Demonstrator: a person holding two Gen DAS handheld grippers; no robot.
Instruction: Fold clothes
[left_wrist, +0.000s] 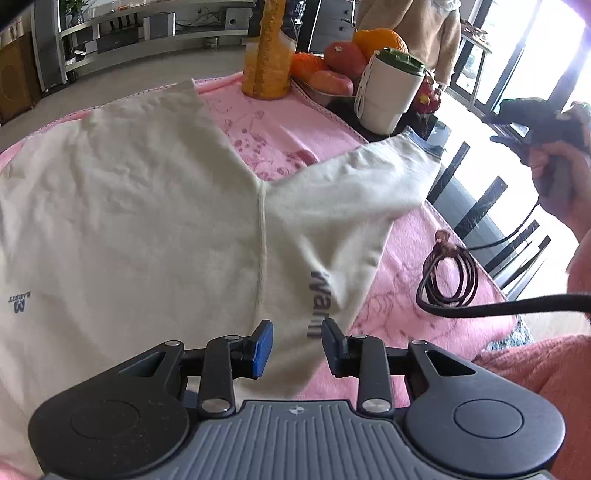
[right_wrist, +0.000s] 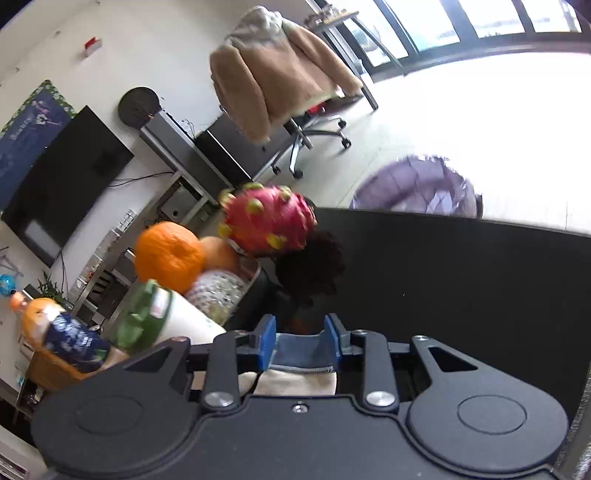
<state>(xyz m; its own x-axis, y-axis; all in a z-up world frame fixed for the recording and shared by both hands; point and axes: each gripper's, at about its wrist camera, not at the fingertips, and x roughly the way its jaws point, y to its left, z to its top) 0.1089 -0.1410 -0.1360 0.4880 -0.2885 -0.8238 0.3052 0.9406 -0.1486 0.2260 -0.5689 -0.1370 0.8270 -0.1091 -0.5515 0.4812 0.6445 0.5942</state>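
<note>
A white sweatshirt (left_wrist: 140, 206) lies spread on a pink blanket (left_wrist: 424, 236), one sleeve (left_wrist: 369, 184) stretched to the right toward its blue cuff (left_wrist: 430, 146). My left gripper (left_wrist: 297, 339) hovers over the garment's near edge by some grey lettering, jaws apart, with nothing pinched between the blue pads (left_wrist: 263, 343). In the right wrist view my right gripper (right_wrist: 301, 326) stands open, and the blue cuff (right_wrist: 299, 350) lies slack between its fingers, white sleeve fabric behind it. A person's hand (left_wrist: 554, 177) holds that gripper at the far right.
Beyond the sweatshirt stand a juice bottle (left_wrist: 267, 48), a fruit bowl with oranges (left_wrist: 380, 40) and a dragon fruit (right_wrist: 269, 221), and a white cup with a green lid (left_wrist: 388, 92). A coiled black cable (left_wrist: 450, 273) lies on the blanket at right. Black chairs (left_wrist: 491, 206) line the table's edge.
</note>
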